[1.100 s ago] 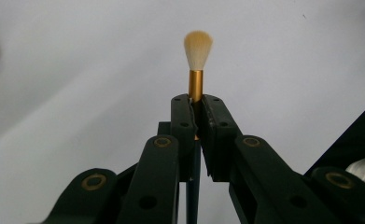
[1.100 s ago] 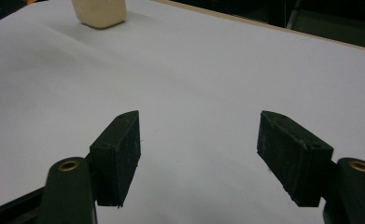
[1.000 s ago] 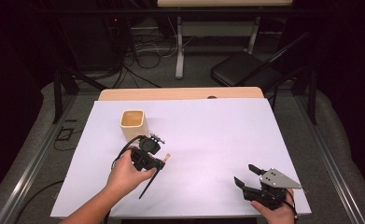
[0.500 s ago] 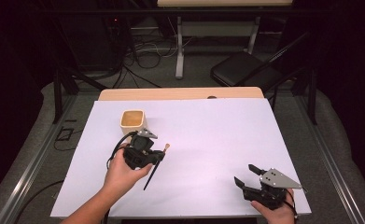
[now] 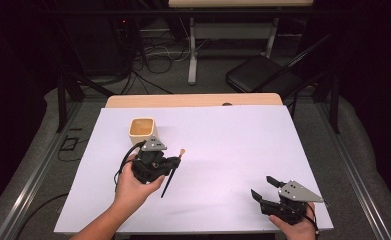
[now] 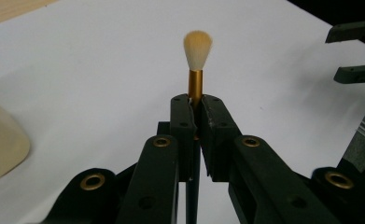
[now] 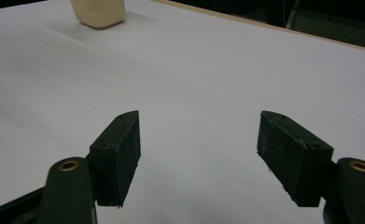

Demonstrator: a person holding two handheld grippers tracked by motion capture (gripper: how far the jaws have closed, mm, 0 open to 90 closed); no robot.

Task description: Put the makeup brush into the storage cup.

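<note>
A thin brush with a dark handle, gold ferrule and pale bristles (image 5: 182, 151) (image 6: 198, 44) is clamped in my left gripper (image 5: 175, 161) (image 6: 195, 105), which is shut on it just below the ferrule. The handle trails down toward the white table sheet (image 5: 223, 145). A cream cup (image 5: 142, 130) (image 6: 0, 144) (image 7: 98, 11) stands just beyond the left hand. My right gripper (image 5: 263, 186) (image 7: 199, 135) rests at the near right of the table, jaws wide apart, nothing between them; it also appears far off in the left gripper view (image 6: 357, 51).
The white sheet ends at a wooden table edge (image 5: 193, 100) at the back. Past it, on the dark floor, stand a black chair (image 5: 263, 75), cables and table legs. A metal rail (image 5: 33, 175) runs along the left side.
The left hand has turned and shifted slightly toward the cup, carrying the brush, whose bristle end has moved farther away. The right gripper has stayed still.
</note>
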